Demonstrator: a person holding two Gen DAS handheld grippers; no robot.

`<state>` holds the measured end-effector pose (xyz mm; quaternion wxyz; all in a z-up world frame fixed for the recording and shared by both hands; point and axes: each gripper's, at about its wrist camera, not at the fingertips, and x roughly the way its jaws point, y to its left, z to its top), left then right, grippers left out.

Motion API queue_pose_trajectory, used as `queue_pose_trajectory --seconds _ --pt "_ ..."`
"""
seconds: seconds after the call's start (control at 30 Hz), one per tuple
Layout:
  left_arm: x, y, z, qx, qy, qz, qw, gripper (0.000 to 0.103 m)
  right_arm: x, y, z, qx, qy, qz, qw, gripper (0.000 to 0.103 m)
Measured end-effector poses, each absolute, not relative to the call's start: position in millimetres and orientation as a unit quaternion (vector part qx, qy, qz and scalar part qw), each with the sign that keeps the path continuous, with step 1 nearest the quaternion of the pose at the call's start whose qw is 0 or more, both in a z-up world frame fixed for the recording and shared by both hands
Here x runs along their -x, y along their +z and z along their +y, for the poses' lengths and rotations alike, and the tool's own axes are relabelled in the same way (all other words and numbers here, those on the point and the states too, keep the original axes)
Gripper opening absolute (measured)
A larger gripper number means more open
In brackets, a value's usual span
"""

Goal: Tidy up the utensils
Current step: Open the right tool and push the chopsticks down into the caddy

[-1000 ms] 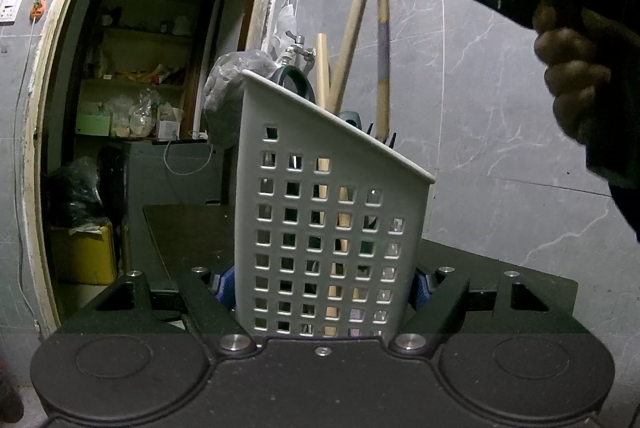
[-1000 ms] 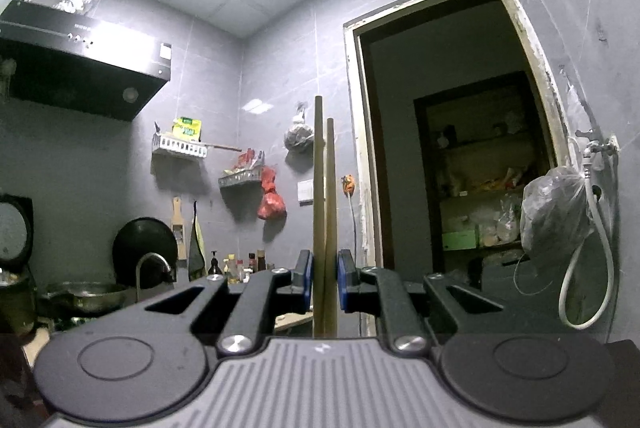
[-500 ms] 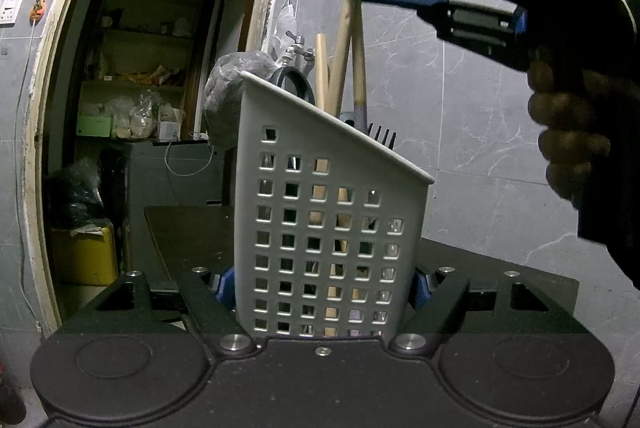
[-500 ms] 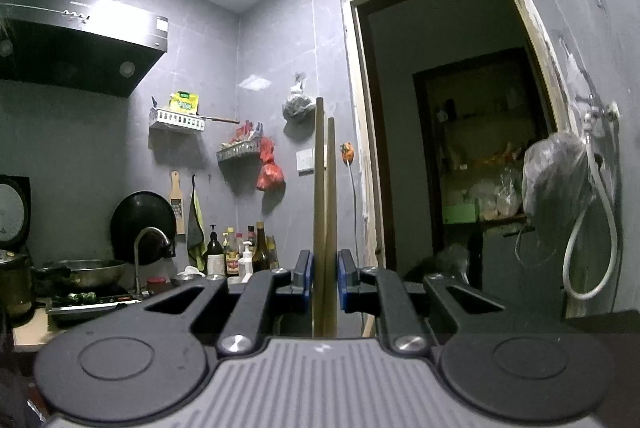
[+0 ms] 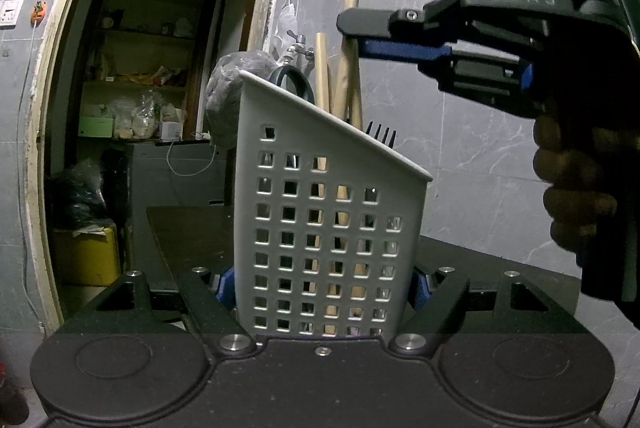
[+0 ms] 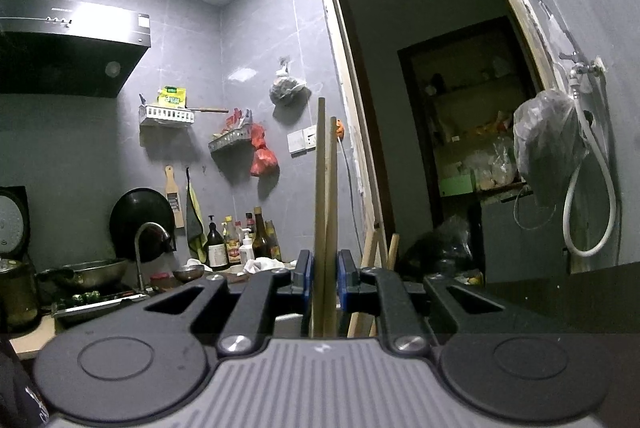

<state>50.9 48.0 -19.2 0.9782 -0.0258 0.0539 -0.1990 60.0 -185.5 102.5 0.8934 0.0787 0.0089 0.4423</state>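
Right now our left gripper [image 5: 324, 284] clamps the white perforated utensil holder [image 5: 320, 211], which stands upright on the dark table [image 5: 192, 228]. Our right gripper [image 6: 323, 278] is clenched on a pair of wooden chopsticks [image 6: 325, 211], their lower ends inside the holder beside a black fork [image 5: 382, 135] and another wooden stick [image 5: 321, 67].
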Motion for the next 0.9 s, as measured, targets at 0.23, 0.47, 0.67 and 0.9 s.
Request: queue_pose_trajectory --seconds 0.23,0.47,0.67,0.9 --pt "-50.3 -18.9 48.4 0.026 -0.199 0.054 0.978 0.078 -58.2 93.8 -183.8 -0.070 0.435 0.016 0.898 0.015" --pt "-50.9 -19.0 47.9 0.026 -0.199 0.054 0.978 0.078 -55.3 83.7 -180.4 -0.061 0.432 0.027 0.900 0.015" --pt "-50.6 -18.8 48.0 0.026 -0.199 0.054 0.978 0.078 -52.2 77.4 -180.2 -0.057 0.427 0.032 0.902 0.015" --pt "-50.9 -18.9 47.7 0.026 -0.199 0.054 0.978 0.078 -50.7 71.5 -180.2 -0.052 0.420 0.038 0.905 0.016"
